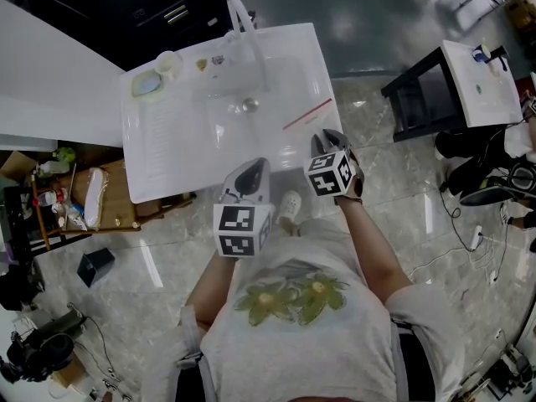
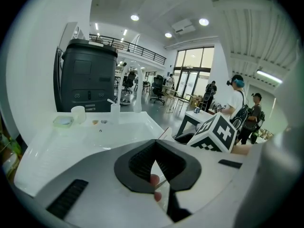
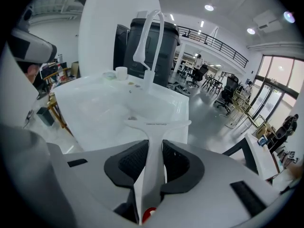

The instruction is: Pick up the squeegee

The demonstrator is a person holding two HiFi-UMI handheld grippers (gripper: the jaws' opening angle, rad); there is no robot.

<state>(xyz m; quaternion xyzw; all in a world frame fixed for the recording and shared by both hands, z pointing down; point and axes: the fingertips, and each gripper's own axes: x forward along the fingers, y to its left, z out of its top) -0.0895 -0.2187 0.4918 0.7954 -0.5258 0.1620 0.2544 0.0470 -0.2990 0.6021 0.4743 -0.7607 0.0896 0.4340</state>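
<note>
Squeegee (image 3: 154,141) clamped in the right hand-held gripper (image 3: 154,152) over the near right part of the sink (image 1: 172,153).

Right jaws are pressed onto the white handle. The blade lies crosswise at the far end, above the basin, on the near side of the faucet (image 3: 151,30). The left hand-held gripper (image 2: 155,147) has its jaws narrow, tips together with nothing between them. It hangs just off the sink's near edge, beside the right one. Cup (image 1: 167,64) and small dish (image 1: 146,84) sit at the sink's far left corner.
</note>
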